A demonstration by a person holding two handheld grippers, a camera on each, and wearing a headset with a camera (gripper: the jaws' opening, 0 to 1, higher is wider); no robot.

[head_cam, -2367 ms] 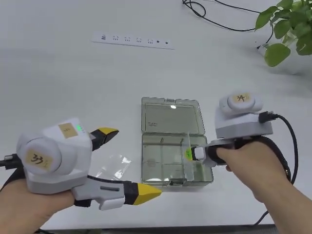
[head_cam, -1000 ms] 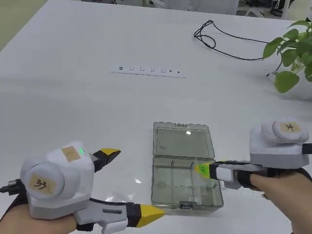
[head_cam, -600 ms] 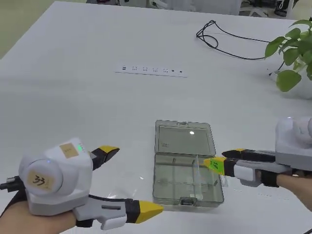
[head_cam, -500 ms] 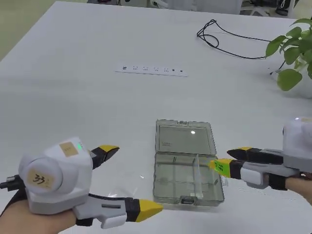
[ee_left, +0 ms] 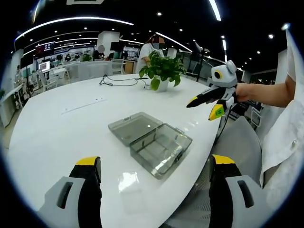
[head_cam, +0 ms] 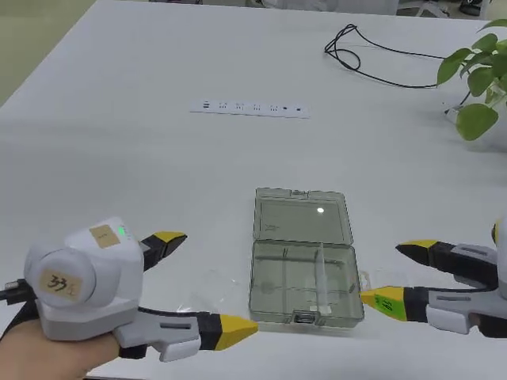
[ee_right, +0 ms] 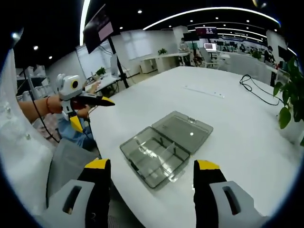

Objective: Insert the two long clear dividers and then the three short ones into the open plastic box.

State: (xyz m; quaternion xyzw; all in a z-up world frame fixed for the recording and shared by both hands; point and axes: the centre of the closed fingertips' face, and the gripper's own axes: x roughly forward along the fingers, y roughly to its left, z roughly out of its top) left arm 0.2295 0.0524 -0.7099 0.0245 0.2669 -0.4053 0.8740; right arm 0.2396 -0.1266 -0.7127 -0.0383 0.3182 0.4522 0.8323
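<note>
Jaws of the left gripper [head_cam: 200, 285] are spread wide, with nothing gripped. Between them, flat on the white table [head_cam: 119, 142], the loose clear dividers [ee_left: 128, 183] are seen as a faint glint; how many lie there cannot be told. Just to the right of this gripper's inner jaw the open plastic box [head_cam: 269, 273] is found, its lid [head_cam: 303, 218] laid back flat on the far side. One clear divider [head_cam: 322, 273] is stood upright inside the box, on the side nearer the right gripper [head_cam: 396, 275]. That gripper is held just right of the box and clear of it, jaws parted and empty, tips turned toward the box wall.

The dividers are judged light, thin, stiff and slippery. They are likely to skate on the smooth table and may crack if bent. A hold is best taken on a long edge near the middle, so that both ends can be dropped into the wall slots together. The box is probably light too and may slide if pushed sideways.

Against the picture from 2.4 s ago, the right gripper is seen withdrawn. Then it was at the divider over the box; now that divider is left standing and the jaws are released. The left gripper is placed much as it was.
</note>
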